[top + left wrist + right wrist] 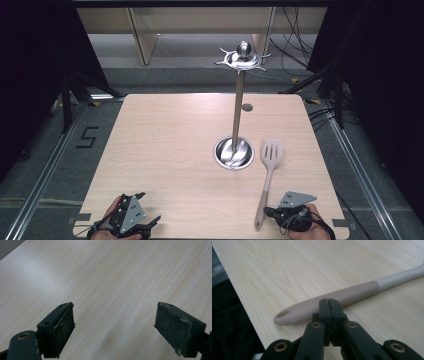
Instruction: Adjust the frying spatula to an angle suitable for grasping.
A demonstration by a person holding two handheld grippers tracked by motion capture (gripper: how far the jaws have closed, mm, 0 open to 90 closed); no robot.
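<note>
High view: a light wooden table carries a steel utensil stand, its round base resting right of centre and its upright pole ending in a hooked crown. A beige slotted spatula lies flat just right of the base, blade toward the far side, handle running back toward the near edge.

The right gripper, held in the person's right hand, sits at the near right corner with its tip at the handle's end. Right gripper view: the two black jaws are pressed together with nothing between them, their tips just in front of the spatula handle, near its hanging hole; whether they touch it cannot be told.

The left gripper, in the left hand, rests at the near left corner. Left gripper view: its jaws stand wide apart over bare wood.
</note>
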